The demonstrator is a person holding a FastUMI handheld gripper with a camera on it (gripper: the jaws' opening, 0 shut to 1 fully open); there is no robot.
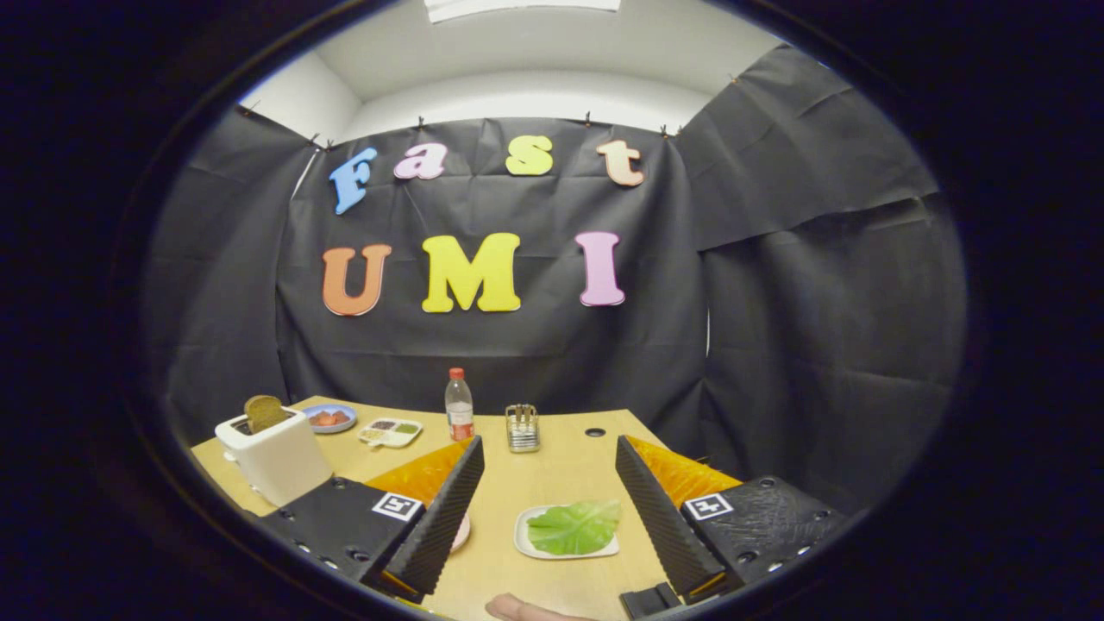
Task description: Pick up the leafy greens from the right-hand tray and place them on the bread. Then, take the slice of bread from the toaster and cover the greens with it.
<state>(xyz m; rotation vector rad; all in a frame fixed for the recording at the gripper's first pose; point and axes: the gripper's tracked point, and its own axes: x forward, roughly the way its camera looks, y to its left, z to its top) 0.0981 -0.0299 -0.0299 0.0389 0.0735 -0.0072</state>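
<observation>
Green and crinkled, the leafy greens [575,527] lie on a white tray [523,536] on the near part of the wooden table [561,470], between the 2 fingers of the gripper [549,509] and closer to the right one. The fingers are spread wide with nothing between them, hanging above the table and apart from the leaf. A pinkish plate [461,532] peeks from behind the left finger; whether bread lies on it cannot be told. Toward the left edge of the table stands a white toaster [274,457] with 1 slice of bread [263,412] upright in its slot. Along the far edge are a blue dish [330,418], a divided tray [390,432], a bottle [459,405] and a metal holder [522,428]. A fingertip [522,609] shows at the near edge.

Step 1 looks to be just starting: the greens are untouched. The next move calls for lowering and shifting right until the fingers straddle the leaf, then closing gently, since a thin leaf may slip or tear.
</observation>
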